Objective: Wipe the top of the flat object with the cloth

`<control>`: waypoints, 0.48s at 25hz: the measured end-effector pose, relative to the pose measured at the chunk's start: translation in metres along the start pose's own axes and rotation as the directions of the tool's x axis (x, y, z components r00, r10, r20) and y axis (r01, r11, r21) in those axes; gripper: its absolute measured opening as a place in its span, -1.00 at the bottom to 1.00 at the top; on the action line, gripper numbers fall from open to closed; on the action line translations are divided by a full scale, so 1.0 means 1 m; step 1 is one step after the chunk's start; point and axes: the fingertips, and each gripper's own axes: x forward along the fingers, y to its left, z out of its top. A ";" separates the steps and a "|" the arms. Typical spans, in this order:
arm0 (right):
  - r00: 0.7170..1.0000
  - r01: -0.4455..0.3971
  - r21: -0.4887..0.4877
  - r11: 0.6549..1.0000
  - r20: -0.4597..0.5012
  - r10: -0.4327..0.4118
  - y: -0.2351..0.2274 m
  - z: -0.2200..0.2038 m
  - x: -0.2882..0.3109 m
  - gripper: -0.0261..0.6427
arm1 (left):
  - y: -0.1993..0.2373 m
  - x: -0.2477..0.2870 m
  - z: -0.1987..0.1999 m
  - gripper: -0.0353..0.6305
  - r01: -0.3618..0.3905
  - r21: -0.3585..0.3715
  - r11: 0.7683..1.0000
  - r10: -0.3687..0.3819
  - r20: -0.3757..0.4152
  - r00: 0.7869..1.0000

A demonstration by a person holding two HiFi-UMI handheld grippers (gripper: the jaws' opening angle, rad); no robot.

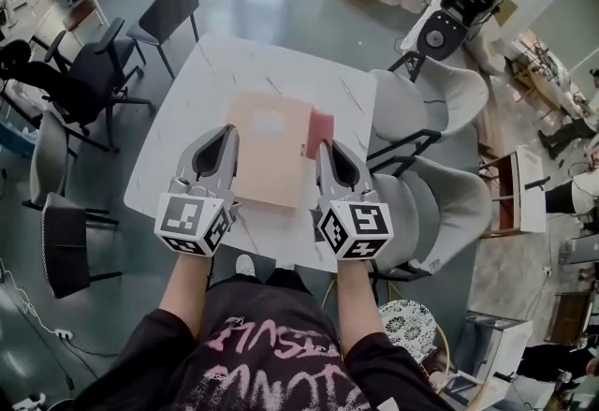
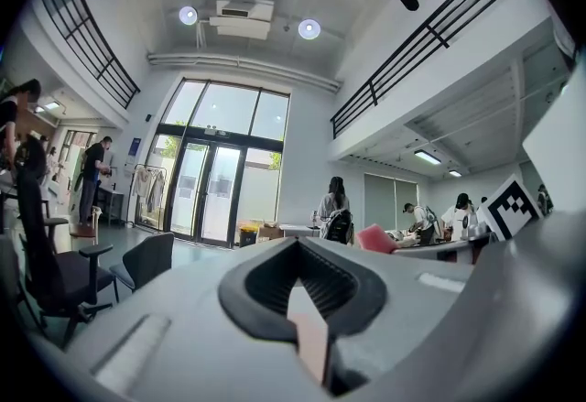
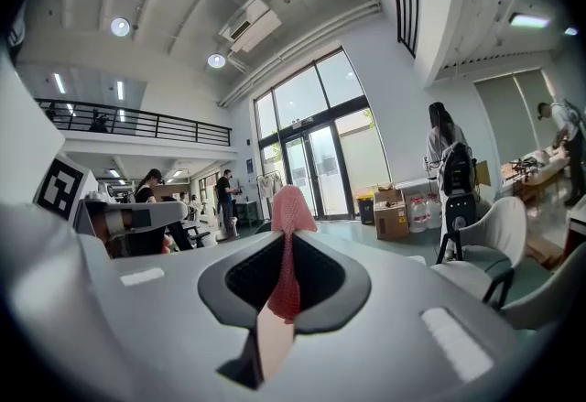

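The left edge of the flat object (image 1: 271, 152) is gripped by the left claw (image 1: 228, 132); the cloth (image 1: 321, 126), at that object's right edge, is gripped by the right claw (image 1: 327, 147).

flat object (image 1: 271, 156) – pale peach-tan rectangular sheet, thin, with a lighter patch near its far end. Lies flat on the white marbled counter (image 1: 187, 133), long side running away from the person, about mid-counter

cloth (image 1: 321, 128) – red-pink, open mesh-like weave, small. Sits at the sheet's right edge toward the far end, touching it. Near end is pinched in the right claw (image 1: 326, 152); in the right gripper view it stands up between the jaws as a narrow fold
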 end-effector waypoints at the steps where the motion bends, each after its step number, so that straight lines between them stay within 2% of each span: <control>1: 1.000 0.001 -0.001 1.000 0.004 -0.001 -0.001 0.002 -0.001 -0.79 | 0.000 0.000 0.002 -0.89 -0.001 0.003 1.000 0.001 0.004 1.000; 12: 0.998 0.006 -0.023 1.000 0.062 -0.005 -0.001 0.026 -0.006 -0.79 | 0.000 -0.001 0.024 -0.89 0.004 0.037 0.999 -0.005 0.045 0.999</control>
